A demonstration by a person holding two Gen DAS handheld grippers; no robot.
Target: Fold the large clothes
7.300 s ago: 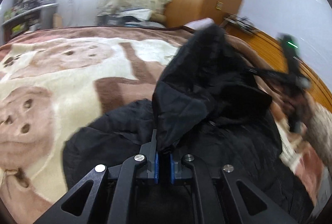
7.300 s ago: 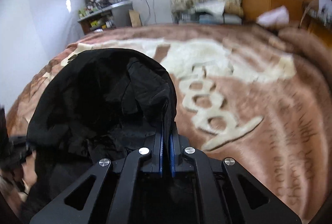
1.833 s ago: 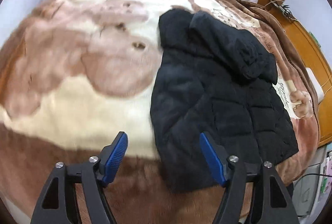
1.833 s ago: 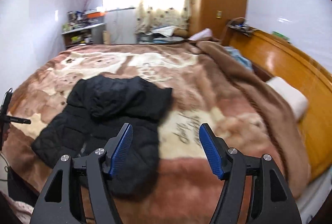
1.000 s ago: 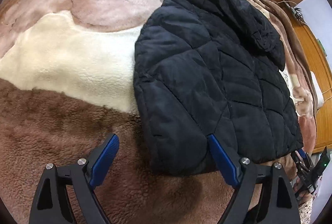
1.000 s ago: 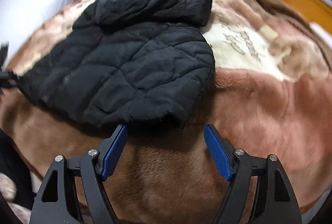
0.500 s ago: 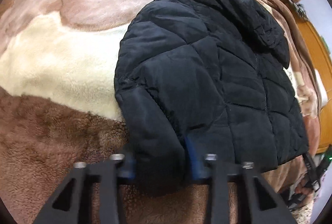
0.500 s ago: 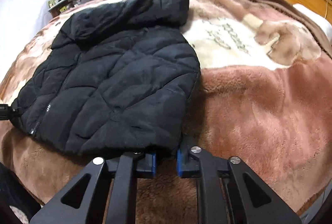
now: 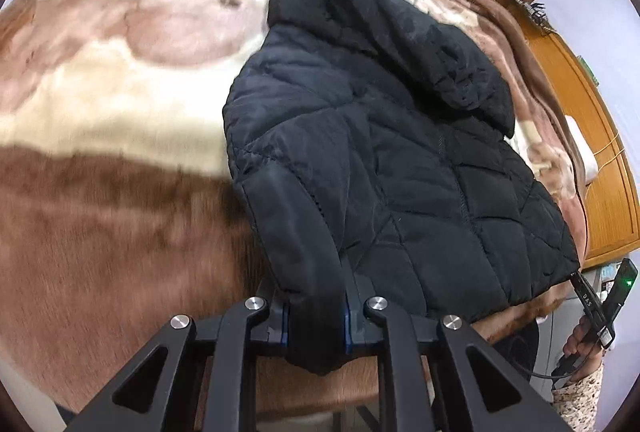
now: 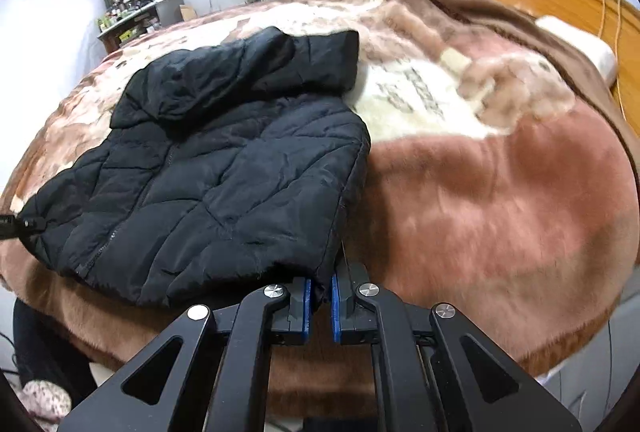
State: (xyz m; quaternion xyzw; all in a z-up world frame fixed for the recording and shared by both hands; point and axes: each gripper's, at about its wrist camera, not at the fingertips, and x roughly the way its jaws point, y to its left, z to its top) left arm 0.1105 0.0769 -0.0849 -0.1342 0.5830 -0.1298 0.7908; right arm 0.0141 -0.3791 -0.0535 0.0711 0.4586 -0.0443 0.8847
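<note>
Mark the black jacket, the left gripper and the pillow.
black jacket (image 9: 360,159), left wrist view, quilted front panel.
left gripper (image 9: 315,320), left wrist view, between its fingertips.
pillow (image 10: 580,43), right wrist view, top face.

Left gripper (image 9: 315,320): matte black linkage arms w/ triangular cut-outs, four round silver screw heads across the top, blue pads (image 9: 347,320) on inner finger faces. Right gripper (image 10: 319,306): same build, black frame, triangular cut-outs, four silver screws, ribbed blue pads (image 10: 306,306). In left wrist view, right edge: the other gripper unit seen from outside, black body w/ green LED (image 9: 629,282), white "DAS" lettering on a black strip, thin black cable (image 9: 540,374) looping below. Sleeve (image 9: 578,398) by it: light fabric, small dark speckled/floral print. Same print at bottom-left of right wrist view, pinkish speckled cloth (image 10: 44,402), next to dark trousers (image 10: 40,344).
</note>
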